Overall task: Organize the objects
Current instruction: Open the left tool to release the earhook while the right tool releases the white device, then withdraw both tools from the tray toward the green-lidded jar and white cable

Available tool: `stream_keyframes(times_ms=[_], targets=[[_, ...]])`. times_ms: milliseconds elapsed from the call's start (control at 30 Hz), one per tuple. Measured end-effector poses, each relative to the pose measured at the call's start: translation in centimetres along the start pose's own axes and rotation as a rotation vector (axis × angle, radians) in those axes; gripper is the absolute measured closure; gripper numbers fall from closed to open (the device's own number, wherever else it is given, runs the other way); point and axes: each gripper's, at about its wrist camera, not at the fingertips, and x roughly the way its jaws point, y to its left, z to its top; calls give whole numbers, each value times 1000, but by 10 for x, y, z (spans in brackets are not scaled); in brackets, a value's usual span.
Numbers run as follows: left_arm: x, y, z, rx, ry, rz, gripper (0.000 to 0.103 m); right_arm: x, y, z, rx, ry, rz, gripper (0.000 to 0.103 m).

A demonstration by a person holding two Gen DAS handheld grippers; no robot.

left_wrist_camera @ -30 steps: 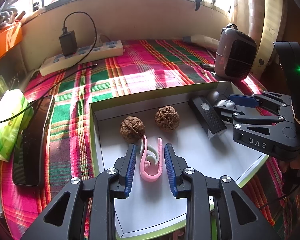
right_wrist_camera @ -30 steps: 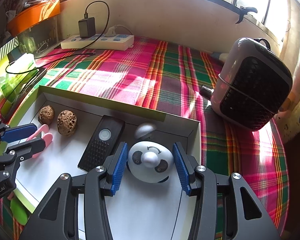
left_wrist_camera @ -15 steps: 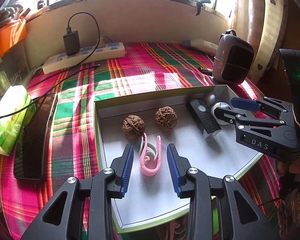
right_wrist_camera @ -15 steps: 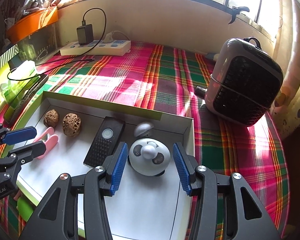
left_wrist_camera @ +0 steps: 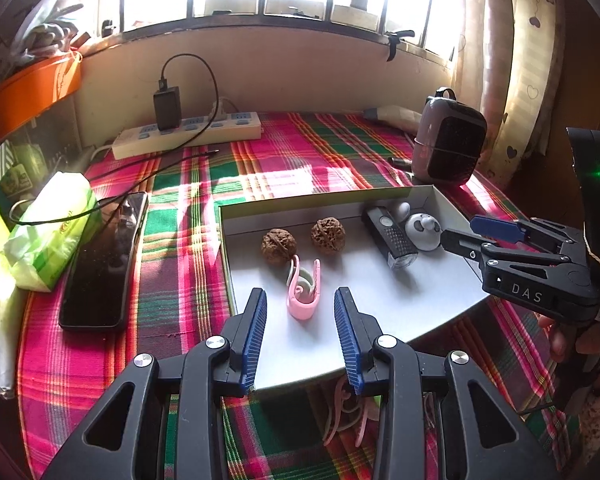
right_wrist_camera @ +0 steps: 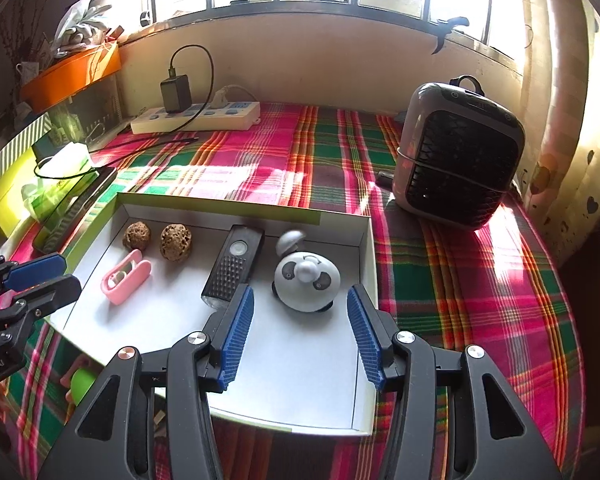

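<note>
Both grippers, left gripper [left_wrist_camera: 300,334] and right gripper [right_wrist_camera: 298,334], gape empty; pink clip [left_wrist_camera: 304,290] in the tray [left_wrist_camera: 380,312] looks light, springy — pinch its flat sides.

The white box [right_wrist_camera: 364,240] holds two walnuts [right_wrist_camera: 137,234], one pink clip [right_wrist_camera: 126,277], one black remote [right_wrist_camera: 235,266], one panda toy [right_wrist_camera: 306,286] and what may be one small grey ball [right_wrist_camera: 290,240].

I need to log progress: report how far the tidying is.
Done: two brown walnuts, pink clip, black remote and round panda gadget lie in the white box. In hand: nothing; left claw, just opened, and right claw are empty. Left: pink pieces below the box.
</note>
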Motion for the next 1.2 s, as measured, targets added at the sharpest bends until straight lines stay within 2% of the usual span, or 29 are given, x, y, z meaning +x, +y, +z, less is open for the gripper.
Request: stream_keyframes(times_ms=[300,467,667,867,933,1033,1200], targets=[[-32,2,-29,-41,-28,-26,69,-39,16,-32,32,-37,64,52],[-39,3,-50,-62,-15,-59,69,-45,35,-58,51,7,140,49],[-39,9,-69,-83,15,-83,68,-40,60,-73,22,44,164,48],[-35,12,-73,-87,37,-134,68,-29,72,-80,4,88,128,46],[-33,10,-72,-82,44,-153,67,-23,74,-81,-10,108,84,46],[-28,7,-71,-65,58,-178,66,-23,77,-82,-43,97,41,46],[-24,4,-69,-46,71,-213,66,-25,67,-84,-8,100,10,46]])
